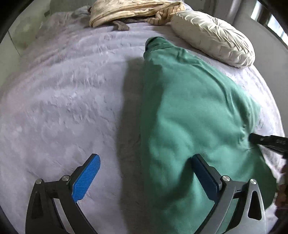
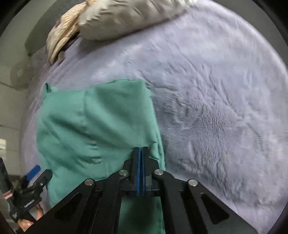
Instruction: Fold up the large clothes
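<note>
A large green garment (image 1: pixel 190 115) lies on a lilac fleece blanket (image 1: pixel 68 100), stretching away from me. My left gripper (image 1: pixel 145 167) is open with its blue pads wide apart; its left pad is over the blanket, its right pad over the garment's near left part. My right gripper (image 2: pixel 140 151) is shut on the garment's (image 2: pixel 93 122) near right edge, lifting a fold of cloth. The right gripper also shows at the right edge of the left wrist view (image 1: pixel 266 140), and the left gripper at the lower left of the right wrist view (image 2: pixel 36 172).
A cream round pillow (image 1: pixel 214 36) lies at the far right of the bed, also in the right wrist view (image 2: pixel 126 19). A beige striped cloth (image 1: pixel 133 10) and a grey item (image 1: pixel 120 25) lie at the far edge. A window (image 1: pixel 270 19) is at the far right.
</note>
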